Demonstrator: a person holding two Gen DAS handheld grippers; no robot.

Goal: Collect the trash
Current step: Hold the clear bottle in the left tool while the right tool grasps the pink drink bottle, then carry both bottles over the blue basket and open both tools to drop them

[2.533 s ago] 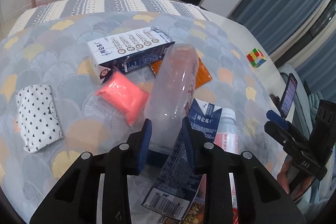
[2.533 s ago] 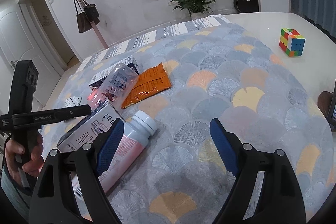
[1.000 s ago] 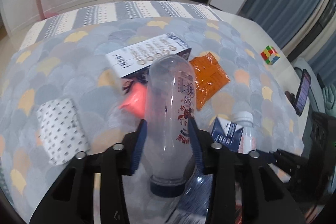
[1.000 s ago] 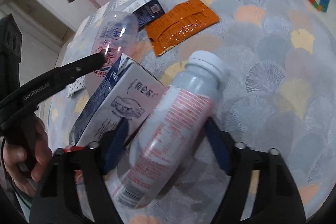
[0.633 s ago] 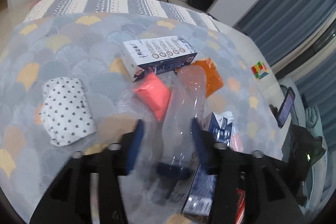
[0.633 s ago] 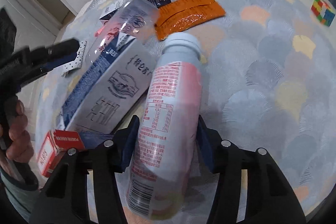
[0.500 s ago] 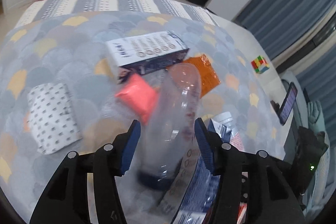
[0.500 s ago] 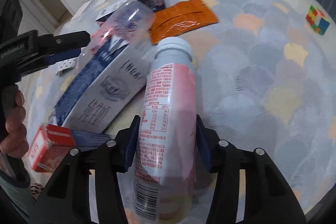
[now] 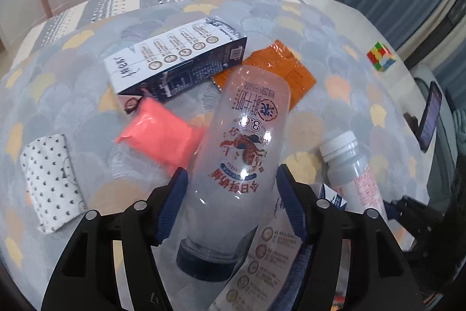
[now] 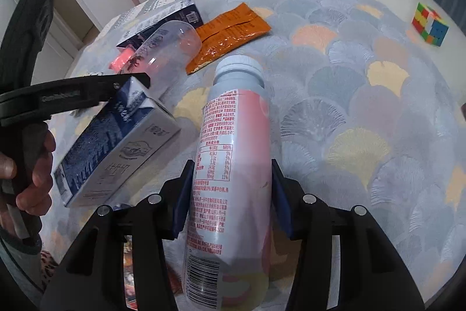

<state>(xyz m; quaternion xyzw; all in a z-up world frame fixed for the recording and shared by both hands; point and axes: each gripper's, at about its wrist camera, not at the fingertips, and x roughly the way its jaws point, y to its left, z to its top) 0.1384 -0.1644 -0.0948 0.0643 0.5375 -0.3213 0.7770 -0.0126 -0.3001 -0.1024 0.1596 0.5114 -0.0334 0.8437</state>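
My left gripper (image 9: pixel 233 200) is shut on a clear plastic bottle (image 9: pixel 244 147) with a dark blue cap, held bottom forward above the table. My right gripper (image 10: pixel 231 191) is shut on a pink and white yogurt bottle (image 10: pixel 233 165) with a white cap, which also shows in the left wrist view (image 9: pixel 352 174). On the cloth lie a blue and white milk carton (image 9: pixel 177 60), an orange packet (image 9: pixel 285 72), a pink packet (image 9: pixel 160 136) and a second milk carton (image 10: pixel 116 147). The left gripper appears at the left of the right wrist view (image 10: pixel 87 95).
A dotted white pouch (image 9: pixel 49 179) lies at the left. A Rubik's cube (image 10: pixel 429 25) sits on the bare table at the right. A phone (image 9: pixel 431 115) stands at the far right edge. A small red box (image 10: pixel 131 281) lies under my right gripper.
My right gripper moved in from open over the cloth and shut on the yogurt bottle. The left gripper has kept hold of the clear bottle, shifting it slightly.
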